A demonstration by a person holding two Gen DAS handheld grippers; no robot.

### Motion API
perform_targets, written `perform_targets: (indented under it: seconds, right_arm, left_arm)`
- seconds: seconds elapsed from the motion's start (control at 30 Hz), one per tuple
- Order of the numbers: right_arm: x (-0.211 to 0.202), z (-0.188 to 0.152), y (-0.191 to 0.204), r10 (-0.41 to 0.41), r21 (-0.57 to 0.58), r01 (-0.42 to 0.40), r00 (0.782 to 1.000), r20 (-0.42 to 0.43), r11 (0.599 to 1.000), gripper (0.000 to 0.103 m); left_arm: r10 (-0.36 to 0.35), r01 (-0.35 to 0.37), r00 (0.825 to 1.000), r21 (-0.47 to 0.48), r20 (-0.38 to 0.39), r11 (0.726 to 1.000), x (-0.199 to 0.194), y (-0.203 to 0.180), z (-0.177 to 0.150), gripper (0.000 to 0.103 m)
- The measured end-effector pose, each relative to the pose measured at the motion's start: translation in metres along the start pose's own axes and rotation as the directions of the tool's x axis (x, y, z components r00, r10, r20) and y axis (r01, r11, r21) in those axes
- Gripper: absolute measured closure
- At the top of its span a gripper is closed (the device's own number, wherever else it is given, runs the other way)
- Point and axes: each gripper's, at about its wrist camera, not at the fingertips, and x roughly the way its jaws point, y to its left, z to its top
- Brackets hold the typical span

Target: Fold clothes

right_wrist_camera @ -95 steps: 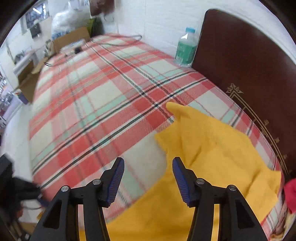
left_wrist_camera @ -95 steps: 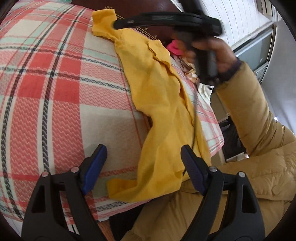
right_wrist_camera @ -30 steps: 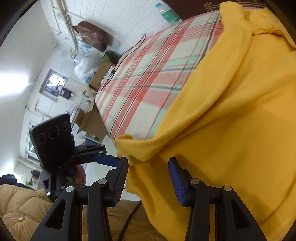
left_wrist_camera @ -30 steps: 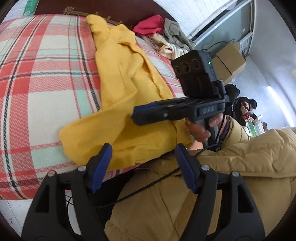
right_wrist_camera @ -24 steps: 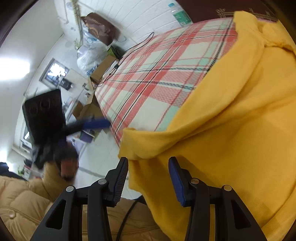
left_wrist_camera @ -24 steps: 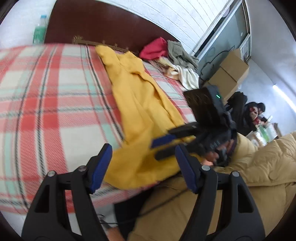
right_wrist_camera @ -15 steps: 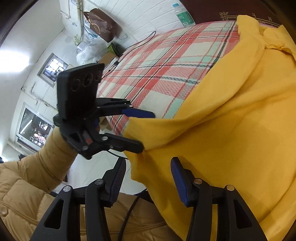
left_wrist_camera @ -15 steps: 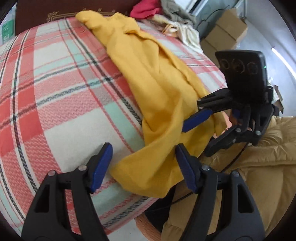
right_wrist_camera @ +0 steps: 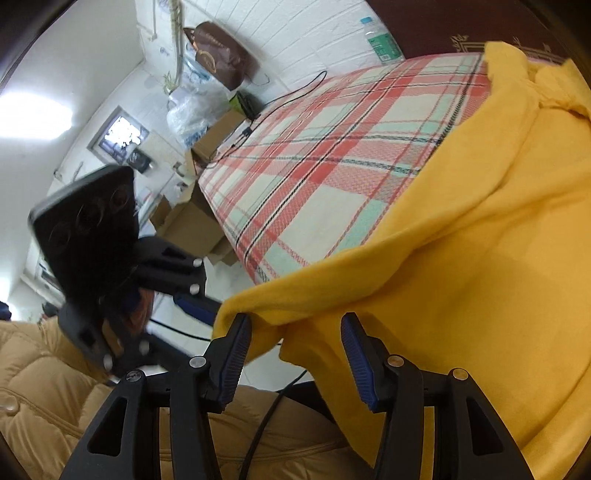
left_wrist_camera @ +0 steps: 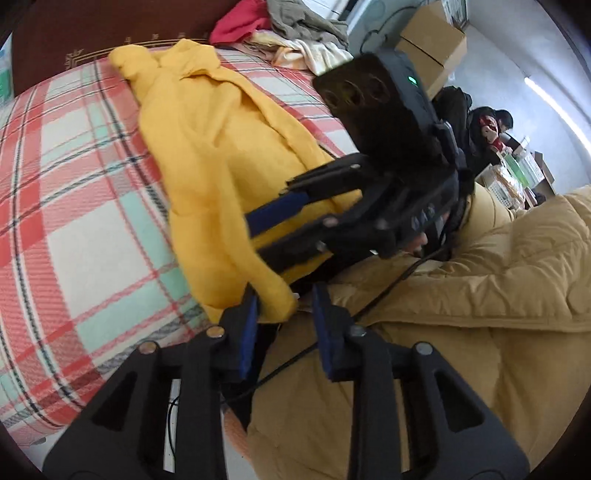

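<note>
A yellow garment [left_wrist_camera: 207, 147] lies lengthwise on a bed with a plaid sheet [left_wrist_camera: 74, 184], its near end hanging over the bed's edge. My left gripper [left_wrist_camera: 284, 310] is at the garment's lowest corner. Its jaws are closing with that corner between them; the left pad touches the cloth, the right pad stands off it. In the right wrist view the garment [right_wrist_camera: 480, 240] fills the right side. My right gripper [right_wrist_camera: 295, 332] is open with the hem's edge between its fingers, close beside the left gripper.
A dark headboard [left_wrist_camera: 92, 29] and a pile of other clothes [left_wrist_camera: 295, 33] are at the bed's far end. A water bottle [right_wrist_camera: 382, 40] stands by the headboard. Cardboard boxes [right_wrist_camera: 207, 218] sit on the floor. A tan padded jacket [left_wrist_camera: 480, 295] is close below both grippers.
My left gripper has come in to the garment's hanging corner and its jaws have narrowed around it. The right gripper has stayed at the hem, its jaws slightly wider.
</note>
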Motion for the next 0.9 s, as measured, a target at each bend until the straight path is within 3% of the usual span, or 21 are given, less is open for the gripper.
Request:
perform_targets:
  seconds: [0.03,0.13,0.2,0.3,0.4,0.47,0.5,0.6,0.7,0.77,0.9]
  right_arm:
    - [-0.004,-0.002,-0.005,0.014,0.025,-0.014,1.0,0.011,1.0,0.051]
    - [-0.016,-0.008,-0.018,0.047,0.094,-0.052,0.997,0.053,0.994,0.051]
    - [-0.022,-0.009,-0.022,0.058,0.122,-0.067,0.995,0.079,0.99,0.047]
    - [-0.019,-0.006,-0.02,0.104,0.146,-0.117,0.99,0.09,0.982,0.04]
    - [-0.003,-0.003,-0.012,0.087,0.122,-0.091,0.995,0.044,0.988,0.039]
    - [0.008,-0.003,-0.01,0.072,0.107,-0.072,0.997,0.006,0.992,0.065]
    - [0.011,-0.003,-0.009,0.053,0.099,-0.052,0.999,-0.008,0.994,0.099]
    - [-0.008,0.0,-0.007,0.018,0.064,-0.022,0.998,0.053,0.998,0.098]
    - [-0.04,0.005,-0.009,-0.007,0.044,0.001,0.991,0.135,0.999,0.098]
    - [-0.059,0.007,-0.013,-0.025,0.04,0.018,0.984,0.176,0.999,0.098]
    - [-0.061,0.002,-0.03,-0.05,0.089,0.038,0.989,0.138,0.995,0.096]
  left_arm:
    - [-0.036,0.036,0.999,-0.008,0.003,0.999,-0.001,-0.001,-0.003,0.073]
    - [-0.044,0.044,0.999,-0.016,0.015,0.999,-0.003,0.0,-0.011,0.067]
    - [-0.054,0.055,0.998,-0.034,0.034,0.998,-0.007,0.002,-0.014,0.054]
    - [-0.047,0.051,0.997,-0.063,0.057,0.997,0.007,0.005,-0.009,0.052]
    - [-0.08,0.085,0.994,-0.065,0.071,0.994,0.021,0.0,-0.005,0.051]
    - [-0.062,0.065,0.996,-0.042,0.063,0.997,0.025,-0.006,-0.003,0.051]
    - [-0.051,0.053,0.997,-0.038,0.065,0.998,0.023,-0.006,-0.003,0.051]
    - [0.005,0.002,0.993,-0.052,0.117,0.999,0.002,0.002,-0.005,0.05]
    - [0.1,-0.095,0.979,-0.035,0.177,0.995,-0.015,0.008,-0.001,0.037]
    - [0.125,-0.127,0.972,-0.002,0.197,0.992,-0.013,0.011,0.004,0.036]
    - [0.102,-0.107,0.986,0.039,0.133,0.993,0.019,0.014,0.014,0.036]
